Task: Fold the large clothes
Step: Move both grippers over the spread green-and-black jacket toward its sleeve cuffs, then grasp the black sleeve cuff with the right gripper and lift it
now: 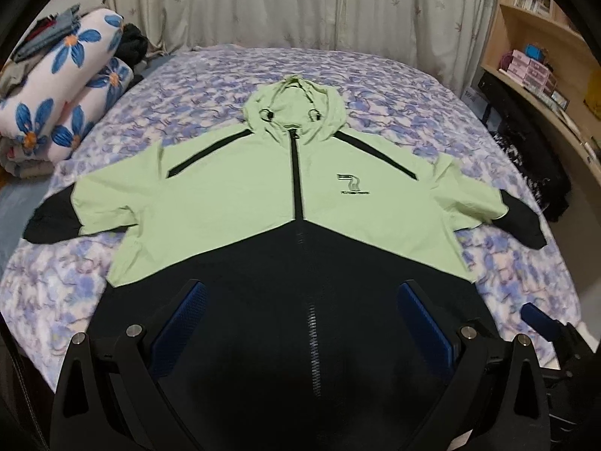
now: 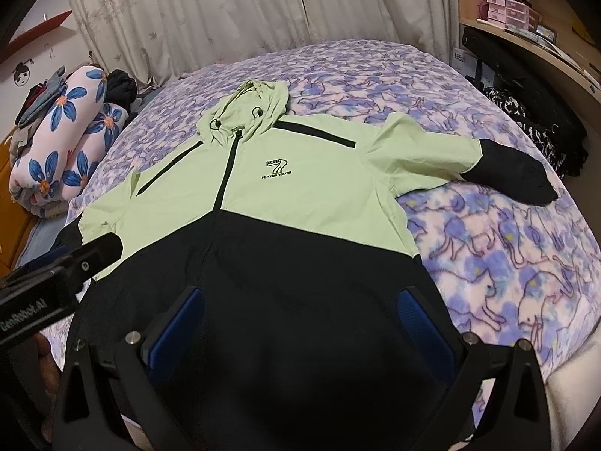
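A hooded jacket [image 1: 244, 188], light green on top and black below, lies flat and face up on the bed, zipped, sleeves spread out to both sides, hood pointing away. It also shows in the right wrist view [image 2: 300, 188]. My left gripper [image 1: 300, 293] is open and empty, hovering over the black lower part near the hem. My right gripper [image 2: 300, 300] is open and empty, over the same black part, a little to the right. The left gripper's body [image 2: 56, 282] shows at the left edge of the right wrist view.
The bed [image 1: 432, 94] has a purple and white patterned cover. A rolled floral quilt [image 1: 71, 94] with clothes on it lies at the far left. Curtains [image 1: 300, 3] hang behind. A wooden shelf and desk [image 1: 544, 56] with boxes stand at the right, dark clothes [image 1: 533, 173] beside the bed.
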`<control>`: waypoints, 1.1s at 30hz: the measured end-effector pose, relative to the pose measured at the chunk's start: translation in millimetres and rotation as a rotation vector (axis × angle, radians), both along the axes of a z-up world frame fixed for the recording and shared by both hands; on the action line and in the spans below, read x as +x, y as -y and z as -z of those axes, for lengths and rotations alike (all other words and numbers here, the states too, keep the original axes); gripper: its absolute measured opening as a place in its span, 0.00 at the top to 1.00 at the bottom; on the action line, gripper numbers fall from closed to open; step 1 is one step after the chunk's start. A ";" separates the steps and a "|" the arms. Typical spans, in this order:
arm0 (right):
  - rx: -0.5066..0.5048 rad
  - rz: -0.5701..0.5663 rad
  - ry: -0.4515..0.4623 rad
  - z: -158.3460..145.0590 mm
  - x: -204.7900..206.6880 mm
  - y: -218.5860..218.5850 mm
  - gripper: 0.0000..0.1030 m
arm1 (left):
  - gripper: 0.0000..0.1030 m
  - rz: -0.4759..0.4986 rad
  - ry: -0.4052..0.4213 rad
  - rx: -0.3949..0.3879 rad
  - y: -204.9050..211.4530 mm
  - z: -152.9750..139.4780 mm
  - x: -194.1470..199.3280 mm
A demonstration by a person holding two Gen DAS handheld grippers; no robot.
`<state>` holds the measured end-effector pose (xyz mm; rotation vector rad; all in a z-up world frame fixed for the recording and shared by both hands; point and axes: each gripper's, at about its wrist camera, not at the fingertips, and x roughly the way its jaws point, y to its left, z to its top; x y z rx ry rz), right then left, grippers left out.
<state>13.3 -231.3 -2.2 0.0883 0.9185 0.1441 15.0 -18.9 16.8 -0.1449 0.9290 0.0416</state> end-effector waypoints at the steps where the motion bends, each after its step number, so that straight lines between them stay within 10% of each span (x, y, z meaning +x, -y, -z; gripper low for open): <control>1: -0.002 0.000 0.005 -1.3 2.2 2.0 0.00 | 0.02 -0.002 -0.001 0.001 1.4 -0.1 2.7; 33: -0.025 0.197 0.179 -57.3 99.0 130.6 0.00 | 0.02 0.105 0.193 0.068 94.9 -38.9 128.9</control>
